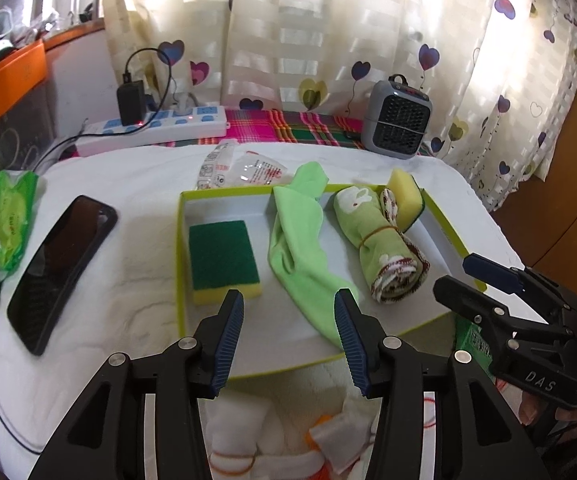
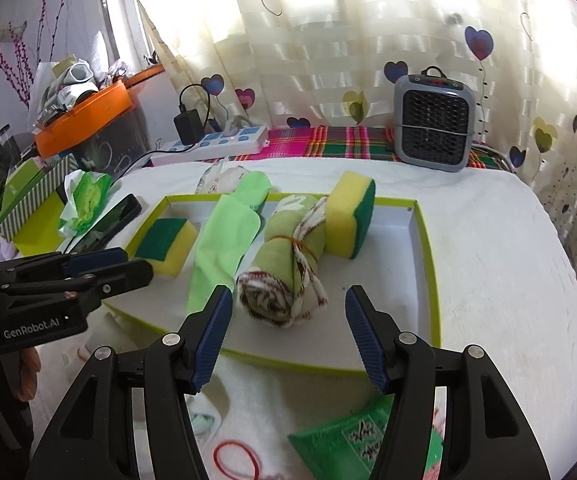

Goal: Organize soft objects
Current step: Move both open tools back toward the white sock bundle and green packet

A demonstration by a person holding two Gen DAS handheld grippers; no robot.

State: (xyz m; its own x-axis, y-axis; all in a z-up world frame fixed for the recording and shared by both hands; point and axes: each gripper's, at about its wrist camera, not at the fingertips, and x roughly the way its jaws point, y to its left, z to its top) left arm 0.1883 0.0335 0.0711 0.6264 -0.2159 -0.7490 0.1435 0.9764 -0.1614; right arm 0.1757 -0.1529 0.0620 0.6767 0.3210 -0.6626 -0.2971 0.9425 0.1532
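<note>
The tray already holds two sponges, a green cloth and a rolled towel, small cloths remain outside its near edge, and both the left gripper and the right gripper hang wide open, empty.

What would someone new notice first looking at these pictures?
Probably the shallow tray with the lime-green rim on the white bedding, holding a flat sponge, a green cloth, a rolled towel bound with a rubber band, and a second sponge standing on edge. Both open tongs, left and right, hover at its near edge, and a grey heater stands behind.
</note>
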